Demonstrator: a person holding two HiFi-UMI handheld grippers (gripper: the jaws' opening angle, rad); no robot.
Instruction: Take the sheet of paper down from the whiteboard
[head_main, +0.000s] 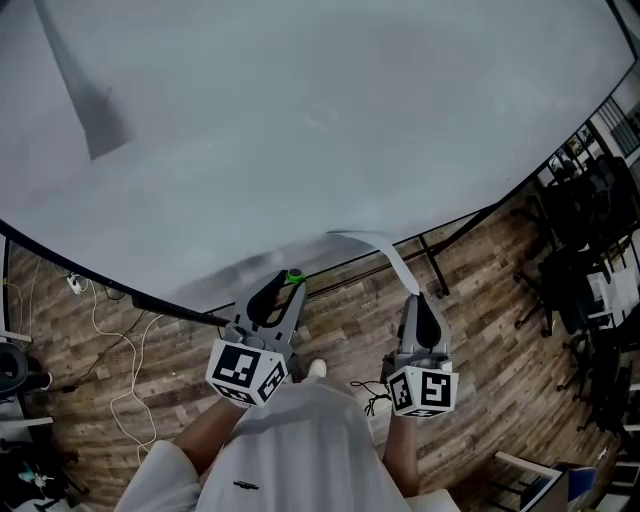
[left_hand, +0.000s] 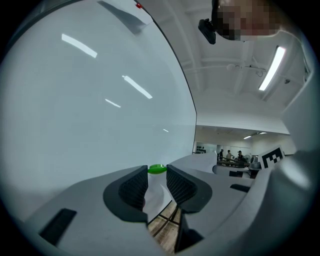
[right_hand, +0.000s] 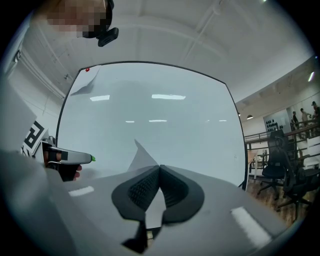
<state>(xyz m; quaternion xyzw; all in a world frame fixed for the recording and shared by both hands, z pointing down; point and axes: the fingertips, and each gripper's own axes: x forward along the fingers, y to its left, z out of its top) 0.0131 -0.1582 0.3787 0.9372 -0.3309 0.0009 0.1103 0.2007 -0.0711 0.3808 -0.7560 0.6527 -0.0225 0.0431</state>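
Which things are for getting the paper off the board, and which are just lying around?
For the job: whiteboard; sheet of paper, pinched by the right gripper; green magnet, in the left gripper.
Just around: office chairs; another sheet under a red magnet.

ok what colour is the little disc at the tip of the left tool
Bright green disc; it shows best in the left gripper view.

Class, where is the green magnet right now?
The green magnet is pinched at the jaw tips of the left gripper, by the lower edge of the whiteboard; in the head view it lies left of the sheet of paper in the right gripper.
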